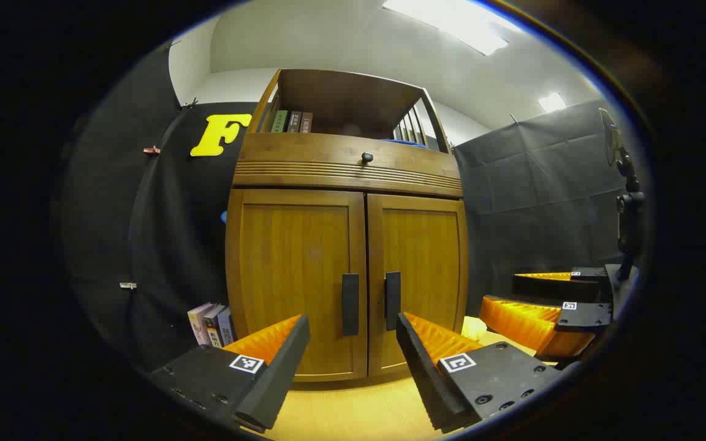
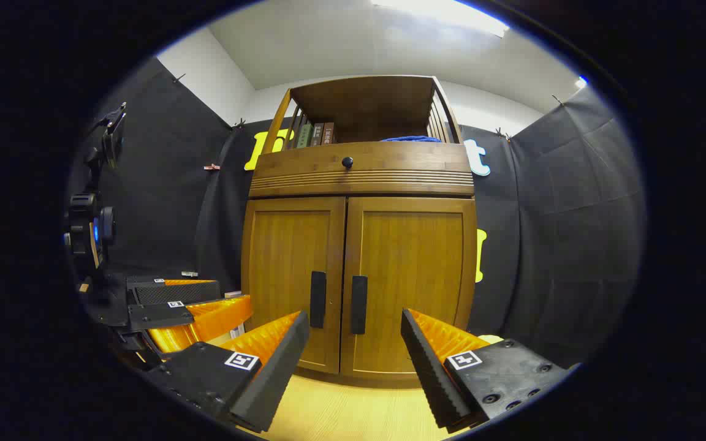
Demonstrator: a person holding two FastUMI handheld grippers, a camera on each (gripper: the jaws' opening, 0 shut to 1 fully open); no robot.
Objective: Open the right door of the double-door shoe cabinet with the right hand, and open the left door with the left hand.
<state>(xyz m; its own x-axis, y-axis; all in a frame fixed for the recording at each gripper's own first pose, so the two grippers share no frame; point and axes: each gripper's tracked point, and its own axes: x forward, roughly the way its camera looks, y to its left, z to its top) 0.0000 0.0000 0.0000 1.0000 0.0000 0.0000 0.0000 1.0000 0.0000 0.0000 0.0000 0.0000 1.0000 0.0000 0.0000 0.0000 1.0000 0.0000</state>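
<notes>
Facing both hand-held grippers, the shoe cabinet (image 2: 359,257) stands on the wooden floor (image 2: 341,410), both doors closed. Right door handle (image 2: 359,304) runs vertical, at 11 o'clock from the right hand-held gripper (image 2: 355,343), near but apart. Left door handle (image 1: 350,304) sits at 12 o'clock from the left hand-held gripper (image 1: 353,346). Both grippers released, jaws spread, holding nothing. Judgement: each handle lies nearer its matching hand; right approach comes first.
</notes>
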